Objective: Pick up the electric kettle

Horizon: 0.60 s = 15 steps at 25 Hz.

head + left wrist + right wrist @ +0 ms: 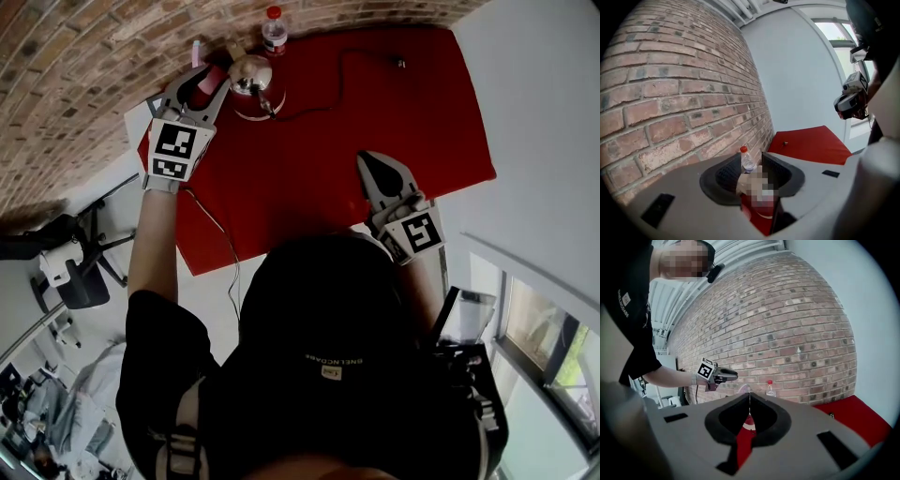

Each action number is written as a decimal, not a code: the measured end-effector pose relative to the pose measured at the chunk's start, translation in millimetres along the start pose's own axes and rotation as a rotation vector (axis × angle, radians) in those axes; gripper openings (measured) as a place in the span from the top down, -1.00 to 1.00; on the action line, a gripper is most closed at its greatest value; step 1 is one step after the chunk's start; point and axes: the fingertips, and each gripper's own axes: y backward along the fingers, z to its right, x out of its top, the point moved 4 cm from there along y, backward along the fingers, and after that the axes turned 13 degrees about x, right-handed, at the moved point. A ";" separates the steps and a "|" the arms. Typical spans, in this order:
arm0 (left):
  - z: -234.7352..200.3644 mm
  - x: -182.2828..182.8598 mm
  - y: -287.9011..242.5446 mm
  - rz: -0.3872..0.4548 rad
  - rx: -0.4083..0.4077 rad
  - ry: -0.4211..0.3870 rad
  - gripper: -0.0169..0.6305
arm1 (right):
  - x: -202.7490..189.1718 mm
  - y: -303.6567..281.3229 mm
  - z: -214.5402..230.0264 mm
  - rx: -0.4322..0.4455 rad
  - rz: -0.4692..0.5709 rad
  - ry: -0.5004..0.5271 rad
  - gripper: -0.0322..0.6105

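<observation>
While the right tongs point(368, 159) hover closed, the outstretched left tongs point(212, 81) gape beside the kettle point(253, 77).

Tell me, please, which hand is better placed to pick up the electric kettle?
Left. The left gripper is close beside the electric kettle, with its fingers apart. The right gripper hangs far from it over the red table, fingers shut.
</observation>
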 end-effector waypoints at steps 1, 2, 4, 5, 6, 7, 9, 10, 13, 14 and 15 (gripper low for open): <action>-1.7 -2.7 -5.3 -0.008 -0.010 -0.012 0.54 | 0.0 -0.4 -0.6 -0.002 0.002 -0.006 0.88; -3.4 -6.0 -10.5 -0.018 -0.019 -0.026 0.52 | -0.6 -1.1 -1.4 -0.003 0.001 -0.013 0.88; -7.5 -14.4 -21.5 -0.042 -0.035 -0.062 0.49 | -3.2 -3.8 -3.2 -0.003 -0.008 -0.022 0.88; -10.0 -19.1 -27.5 -0.056 -0.043 -0.080 0.48 | -3.7 -6.4 -4.3 -0.001 -0.008 -0.022 0.88; -12.7 -23.5 -33.5 -0.070 -0.052 -0.094 0.46 | -3.9 -9.5 -5.6 0.001 -0.008 -0.020 0.88; -15.2 -27.4 -39.4 -0.084 -0.062 -0.107 0.44 | -4.1 -12.2 -6.9 0.002 -0.011 -0.018 0.88; -19.4 -33.8 -50.5 -0.108 -0.084 -0.138 0.39 | -5.1 -15.8 -9.0 -0.001 -0.018 -0.022 0.88; -21.4 -36.8 -56.0 -0.119 -0.094 -0.157 0.38 | -6.0 -17.0 -9.5 -0.003 -0.021 -0.025 0.88; -26.3 -47.6 -72.4 -0.155 -0.128 -0.216 0.34 | -8.4 -19.9 -9.2 -0.012 -0.027 -0.034 0.88; -26.7 -50.3 -77.6 -0.165 -0.143 -0.240 0.33 | -9.0 -20.1 -8.6 -0.017 -0.028 -0.037 0.88; -26.4 -53.5 -82.8 -0.176 -0.158 -0.266 0.31 | -9.6 -19.8 -7.6 -0.022 -0.029 -0.041 0.88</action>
